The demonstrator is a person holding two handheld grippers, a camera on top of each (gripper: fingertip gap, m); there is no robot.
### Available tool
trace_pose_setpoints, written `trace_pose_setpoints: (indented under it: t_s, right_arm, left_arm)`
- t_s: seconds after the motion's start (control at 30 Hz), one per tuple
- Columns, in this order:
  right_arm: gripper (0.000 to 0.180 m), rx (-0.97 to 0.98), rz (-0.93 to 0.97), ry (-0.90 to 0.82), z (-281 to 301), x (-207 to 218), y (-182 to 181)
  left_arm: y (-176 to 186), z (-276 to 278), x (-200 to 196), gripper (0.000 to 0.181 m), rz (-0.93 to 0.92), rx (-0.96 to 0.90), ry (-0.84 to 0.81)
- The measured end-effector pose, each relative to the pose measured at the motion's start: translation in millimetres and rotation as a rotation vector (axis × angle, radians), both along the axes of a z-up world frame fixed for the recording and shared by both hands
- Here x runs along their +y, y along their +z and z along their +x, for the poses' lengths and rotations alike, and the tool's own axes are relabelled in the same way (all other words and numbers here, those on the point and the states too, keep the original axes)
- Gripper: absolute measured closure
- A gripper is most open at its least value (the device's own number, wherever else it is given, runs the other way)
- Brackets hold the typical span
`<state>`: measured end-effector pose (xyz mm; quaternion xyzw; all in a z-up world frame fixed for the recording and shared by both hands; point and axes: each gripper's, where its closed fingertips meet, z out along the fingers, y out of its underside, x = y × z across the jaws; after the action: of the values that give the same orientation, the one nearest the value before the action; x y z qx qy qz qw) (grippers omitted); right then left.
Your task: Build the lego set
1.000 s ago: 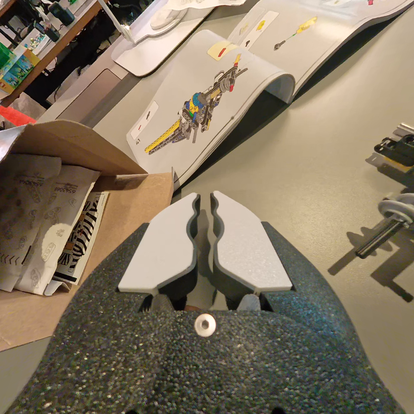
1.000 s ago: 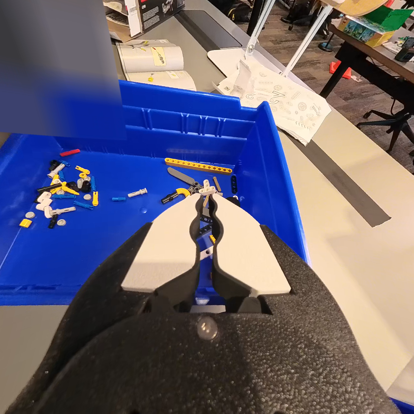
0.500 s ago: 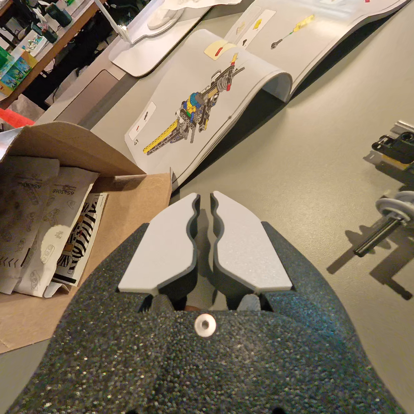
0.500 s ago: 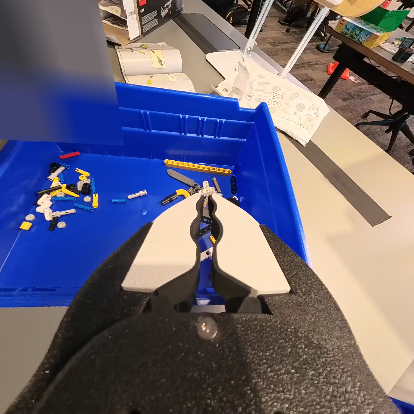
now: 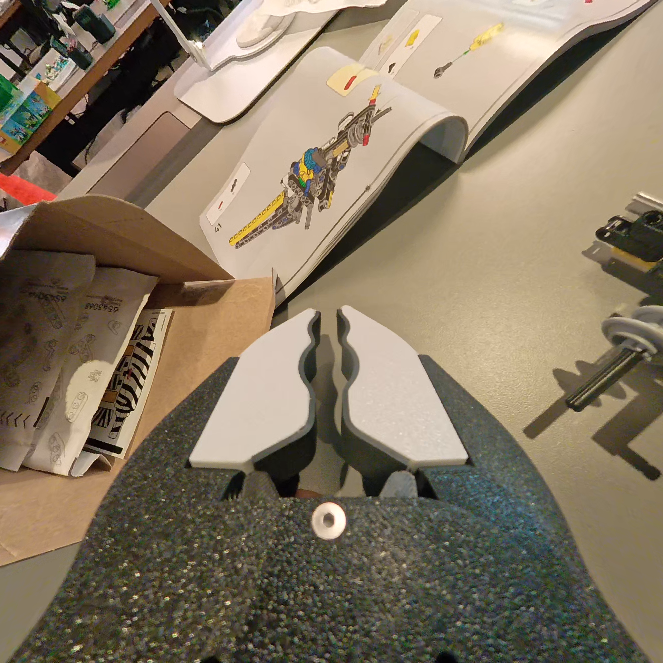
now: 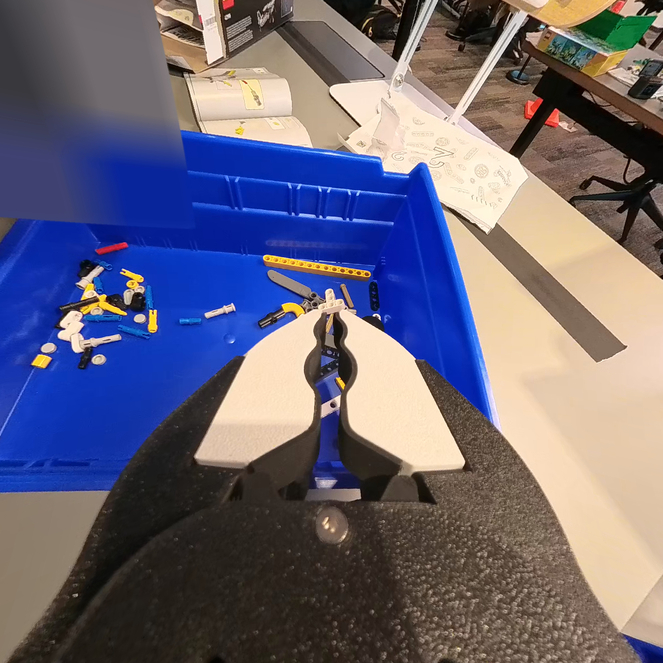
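**Both grippers nearly closed, parts waiting in the blue bin**

In the left wrist view, a brown cardboard box [image 5: 201, 344] fills the left edge, holding white paper bags [image 5: 53, 337] and a zebra-striped sticker sheet [image 5: 132, 373]. At centre, the left gripper [image 5: 328, 315] hovers over the grey table [image 5: 466, 323] with its fingers drawn to a narrow gap and nothing between them. Above it, in the upper middle, lies the open instruction booklet [image 5: 323, 150]. At the right edge sits a partly built lego assembly [image 5: 631, 344] of grey discs on a black axle.

In the right wrist view, a blue bin [image 6: 294, 201] spans the left and centre. A scatter of small lego pieces [image 6: 104, 308] lies at its left, a long yellow beam [image 6: 315, 267] near its back wall. The right gripper [image 6: 332, 315] sits low at centre, its fingers narrow; a white lego connector [image 6: 332, 303] shows right at the tips, but whether it is pinched I cannot tell. To the upper right, a printed paper bag [image 6: 448, 168] lies on the table.
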<state>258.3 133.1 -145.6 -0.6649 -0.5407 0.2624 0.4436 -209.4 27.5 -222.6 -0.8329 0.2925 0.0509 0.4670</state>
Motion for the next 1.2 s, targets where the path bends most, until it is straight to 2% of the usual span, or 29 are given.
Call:
trace_pose_setpoints:
  t_s: [0.03,0.83,0.93,1.2]
  right_arm:
    - [0.176,0.000,0.000,0.000,0,0,0]
    - [0.175,-0.036,0.007,-0.006,0,0,-2]
    - [0.175,-0.093,0.049,-0.013,0,1,-3]
    - [0.172,-0.406,0.235,-0.130,3,17,1]
  left_arm:
    - [0,0,0,0.172,0.000,0.000,0.000]
    - [0,0,0,0.172,0.002,0.005,-0.002]
    - [0,0,0,0.172,0.002,0.011,-0.004]
    - [-1,3,-1,0.172,0.011,0.033,-0.012]
